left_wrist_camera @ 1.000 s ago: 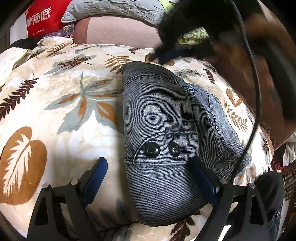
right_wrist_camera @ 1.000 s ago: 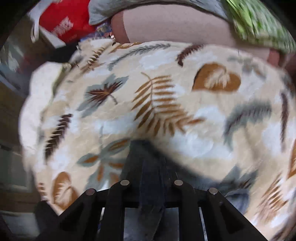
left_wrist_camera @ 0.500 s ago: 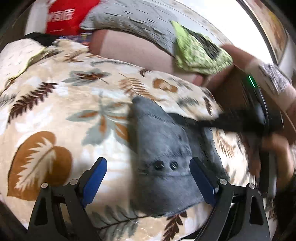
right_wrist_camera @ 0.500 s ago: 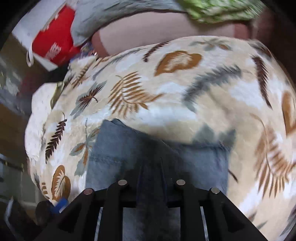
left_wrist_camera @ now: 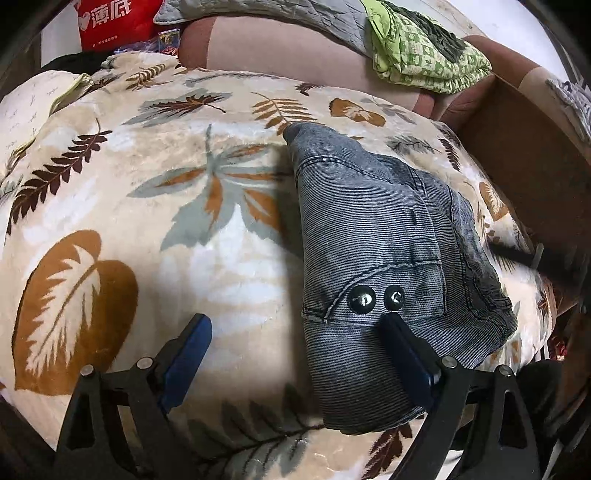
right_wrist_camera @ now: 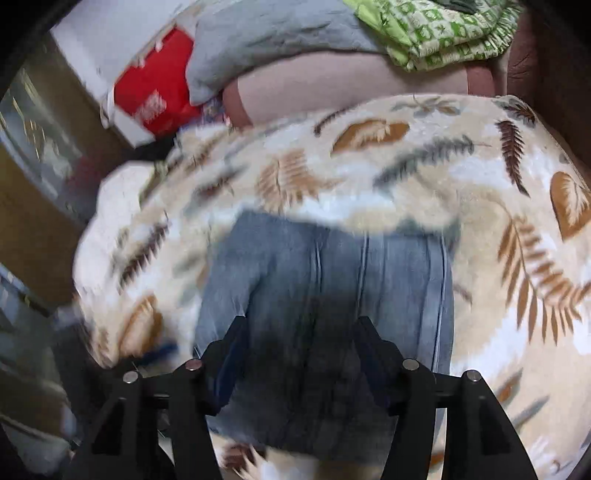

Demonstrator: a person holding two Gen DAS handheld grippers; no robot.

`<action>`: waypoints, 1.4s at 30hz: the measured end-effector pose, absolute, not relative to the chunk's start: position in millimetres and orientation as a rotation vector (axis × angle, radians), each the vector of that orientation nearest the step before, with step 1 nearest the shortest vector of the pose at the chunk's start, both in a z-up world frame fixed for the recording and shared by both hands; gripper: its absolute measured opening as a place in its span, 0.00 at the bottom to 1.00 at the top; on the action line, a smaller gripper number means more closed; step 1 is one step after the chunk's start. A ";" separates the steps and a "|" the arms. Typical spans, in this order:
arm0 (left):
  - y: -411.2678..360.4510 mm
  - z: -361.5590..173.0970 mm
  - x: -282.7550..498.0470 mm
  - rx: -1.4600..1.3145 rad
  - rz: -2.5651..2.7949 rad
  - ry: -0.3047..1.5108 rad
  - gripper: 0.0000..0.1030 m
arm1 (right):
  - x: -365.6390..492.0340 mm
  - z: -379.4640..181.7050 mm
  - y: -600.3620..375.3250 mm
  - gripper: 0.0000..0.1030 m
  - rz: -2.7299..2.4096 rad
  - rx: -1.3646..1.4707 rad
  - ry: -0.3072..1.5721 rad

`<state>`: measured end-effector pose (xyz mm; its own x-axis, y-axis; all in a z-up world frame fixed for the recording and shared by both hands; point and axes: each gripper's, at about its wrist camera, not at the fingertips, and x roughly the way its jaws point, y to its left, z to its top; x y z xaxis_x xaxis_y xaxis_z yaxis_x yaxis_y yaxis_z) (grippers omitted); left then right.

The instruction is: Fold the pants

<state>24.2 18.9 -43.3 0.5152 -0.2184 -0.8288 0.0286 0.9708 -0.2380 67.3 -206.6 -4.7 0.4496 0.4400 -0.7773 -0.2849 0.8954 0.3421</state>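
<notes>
The grey denim pants (left_wrist_camera: 373,236) lie folded into a compact bundle on the leaf-print blanket (left_wrist_camera: 147,206), two metal buttons facing me. My left gripper (left_wrist_camera: 295,332) is open; its right finger rests over the bundle's near edge and its left finger over bare blanket. In the blurred right wrist view the pants (right_wrist_camera: 332,273) lie flat below my right gripper (right_wrist_camera: 299,332), which is open with nothing between its fingers.
A pink cushion (left_wrist_camera: 280,48), a grey quilt and a green patterned cloth (left_wrist_camera: 417,48) lie at the blanket's far edge. A red bag (left_wrist_camera: 114,18) stands at the far left. A brown cardboard box (left_wrist_camera: 524,155) stands at the right.
My right gripper has opened, let go of the pants and pulled back. The folded layer now lies on the bundle. My left gripper stayed open by the near edge.
</notes>
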 end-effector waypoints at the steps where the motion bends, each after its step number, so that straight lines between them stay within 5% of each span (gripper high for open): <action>1: 18.8 -43.4 24.6 -0.200 -0.149 1.018 0.92 | 60.5 -23.9 -203.8 0.60 0.445 0.133 1.052; 3: 15.4 -43.9 24.1 -0.195 -0.147 1.019 0.93 | 52.9 -50.8 -202.9 0.61 0.425 0.071 1.087; 10: 17.7 -42.9 23.3 -0.187 -0.144 1.014 0.93 | 11.4 -3.8 -217.0 0.61 0.393 0.108 0.846; 14: 16.9 -34.0 20.8 -0.200 -0.153 1.014 0.93 | 12.8 -54.5 -219.8 0.65 0.350 0.069 0.986; 26: 8.8 -38.2 17.2 -0.090 -0.130 0.991 0.93 | 53.2 21.1 -194.5 0.65 0.365 0.009 0.872; 32: 5.3 -41.0 14.5 -0.079 -0.130 0.982 0.93 | 94.1 -46.8 -154.2 0.71 0.339 -0.166 1.073; 38: 8.7 -40.7 16.2 -0.109 -0.141 0.989 0.94 | 60.0 0.9 -176.5 0.73 0.282 -0.118 0.925; 42: 6.5 -39.8 14.7 -0.107 -0.132 0.988 0.94 | 56.8 -39.1 -192.4 0.78 0.265 -0.159 1.025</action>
<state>14.7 6.5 -39.8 0.5438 -0.1598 -0.8239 0.0627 0.9867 -0.1499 56.8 -192.4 -39.1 0.4912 0.1434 -0.8592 -0.2912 0.9566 -0.0069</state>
